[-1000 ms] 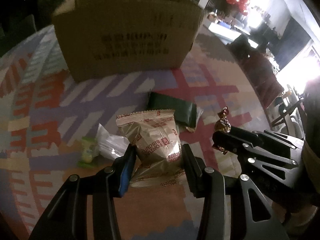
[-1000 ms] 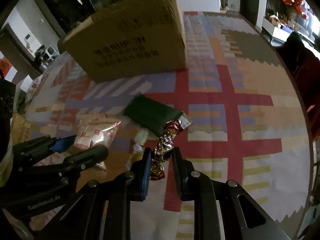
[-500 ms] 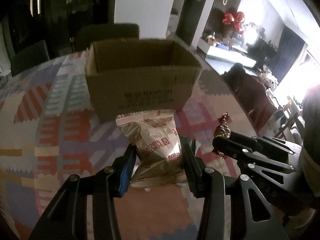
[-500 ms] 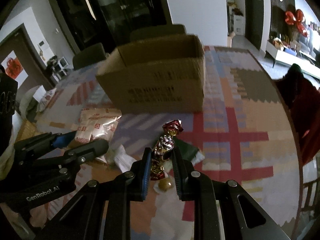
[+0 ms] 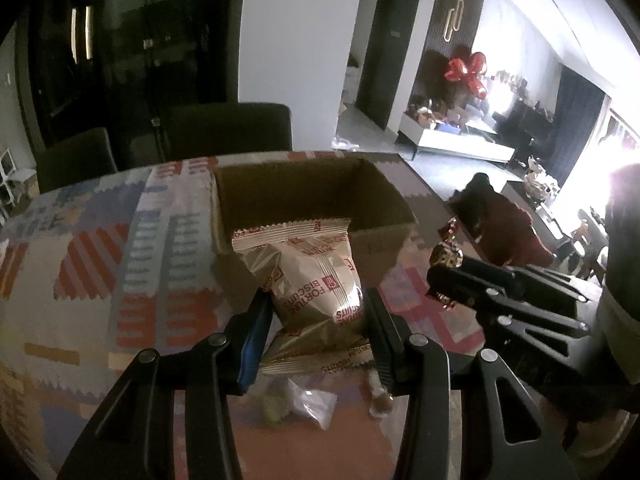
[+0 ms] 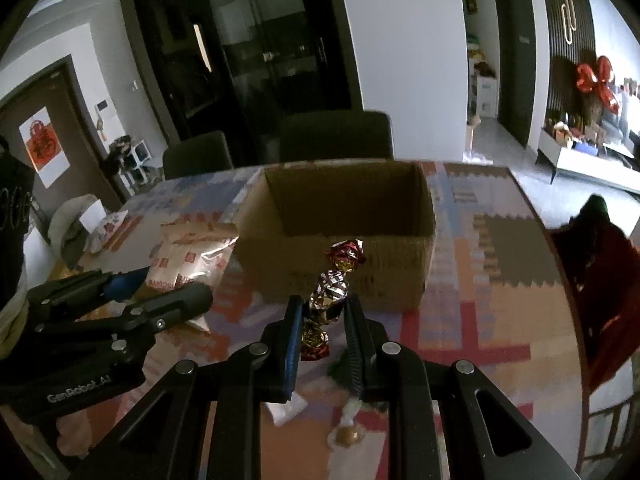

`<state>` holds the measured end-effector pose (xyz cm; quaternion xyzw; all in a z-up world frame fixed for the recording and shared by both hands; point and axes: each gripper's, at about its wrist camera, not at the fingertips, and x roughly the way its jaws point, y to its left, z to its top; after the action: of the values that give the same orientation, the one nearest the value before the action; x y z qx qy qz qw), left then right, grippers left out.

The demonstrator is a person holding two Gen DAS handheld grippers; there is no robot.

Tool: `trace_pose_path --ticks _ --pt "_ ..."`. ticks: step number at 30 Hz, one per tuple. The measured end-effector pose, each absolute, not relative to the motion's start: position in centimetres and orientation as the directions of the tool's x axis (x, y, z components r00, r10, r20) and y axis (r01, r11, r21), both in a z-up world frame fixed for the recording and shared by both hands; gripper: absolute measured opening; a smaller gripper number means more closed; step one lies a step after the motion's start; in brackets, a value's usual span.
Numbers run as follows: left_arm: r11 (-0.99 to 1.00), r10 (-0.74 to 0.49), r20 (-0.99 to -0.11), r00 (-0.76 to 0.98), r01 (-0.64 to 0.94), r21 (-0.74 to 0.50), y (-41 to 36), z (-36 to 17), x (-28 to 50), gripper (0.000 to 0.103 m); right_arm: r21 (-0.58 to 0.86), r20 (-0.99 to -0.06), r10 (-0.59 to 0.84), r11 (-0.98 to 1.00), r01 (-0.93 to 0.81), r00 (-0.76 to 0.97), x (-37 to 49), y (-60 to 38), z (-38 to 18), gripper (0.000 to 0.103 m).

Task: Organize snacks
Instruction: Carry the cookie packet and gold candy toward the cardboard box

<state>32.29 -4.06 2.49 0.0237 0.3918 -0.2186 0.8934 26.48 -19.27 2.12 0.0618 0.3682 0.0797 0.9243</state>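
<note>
The left gripper (image 5: 316,320) carries a Fortune Biscuits packet (image 5: 312,276), its jaws clamped on the lower half of the pouch so that the sealed top edge stands free above them. The packet is clear of the desk (image 5: 80,280) and sits in line with the near wall of the open cardboard box (image 5: 396,216). Held this way, it looks ready to be lifted over the rim and released.

The right gripper (image 6: 322,320) holds a string of foil-wrapped candies (image 6: 334,284), its jaws closed on the middle piece. One red twist stands above the grip and another hangs below. The candies are also off the desk, just in front of the box's near wall. Gripping at the centre probably keeps the loose ends from swinging far.

The box stands upright on the patterned desk cloth, top flaps absent or folded away, opening upward. What can be seen of its interior appears bare; the floor of it is not fully visible. It is judged to be the collecting point for the snacks.

Left on the desk below the grippers: a small clear wrapper with something pale green (image 5: 280,408), a white wrapper (image 6: 286,408) and a round brown sweet (image 6: 346,436). These remain to be gathered.

Both loads are near the box but not yet over its opening. Risk: the light candy string could catch on the rim.
</note>
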Motion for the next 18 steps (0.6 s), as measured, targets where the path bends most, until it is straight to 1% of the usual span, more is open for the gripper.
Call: trace_pose_path --ticks 12,18 --pt "0.914 -0.349 -0.692 0.632 0.393 -0.102 -3.8 4.5 37.2 0.045 0.141 -0.661 0.19 0.982 -0.128 0.726 32.1 -18.8 4.2 0.022" --pt "0.914 -0.343 -0.705 0.621 0.394 -0.099 -4.0 4.3 39.6 0.045 0.124 -0.67 0.187 0.982 -0.141 0.718 34.1 -18.7 4.1 0.022"
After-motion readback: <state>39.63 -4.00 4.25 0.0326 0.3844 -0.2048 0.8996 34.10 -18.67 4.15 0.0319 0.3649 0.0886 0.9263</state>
